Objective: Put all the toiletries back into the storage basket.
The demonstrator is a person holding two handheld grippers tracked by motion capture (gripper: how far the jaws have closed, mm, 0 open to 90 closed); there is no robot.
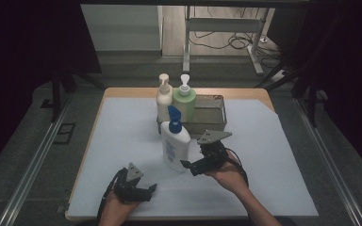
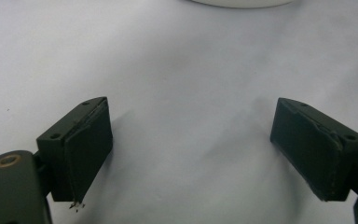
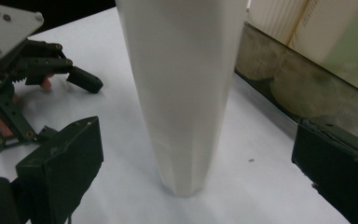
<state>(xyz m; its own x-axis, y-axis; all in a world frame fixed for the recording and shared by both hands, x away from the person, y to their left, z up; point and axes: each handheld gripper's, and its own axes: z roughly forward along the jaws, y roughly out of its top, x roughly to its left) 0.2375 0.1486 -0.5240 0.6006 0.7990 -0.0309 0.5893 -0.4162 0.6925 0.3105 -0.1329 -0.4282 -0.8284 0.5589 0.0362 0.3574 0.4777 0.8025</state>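
Lotion bottle [image 1: 174,143] with the blue pump top stands upright on the white table cover [image 1: 273,160], just to the left of the right gripper [image 1: 187,165] and in front of the metal tray [image 1: 214,123]. In the right gripper view its white body [image 3: 182,93] rises between that gripper's two jaws, which stand wide apart with a gap on either side; neither pad touches it. The left gripper [image 1: 152,189] rests low on the cover, nearer the person and left of the bottle, its jaws also spread with nothing between them, as the left gripper view shows.

Judging by its look, the bottle is stiff plastic with smooth, somewhat slippery sides; how full it is cannot be told, so its weight may be anything from light to fairly heavy. It is tall on a narrow foot and tapers toward the bottom, so a nudge high up could tip it. The best hold is probably across the flat, wider part of the body about halfway up, squeezed squarely so it cannot slide down through the pads. The pump head looks like a poor place to grip.

Inside the tray, beyond the right gripper, stand a cream bottle [image 1: 164,98] and a green bottle [image 1: 185,101], touching or nearly so.
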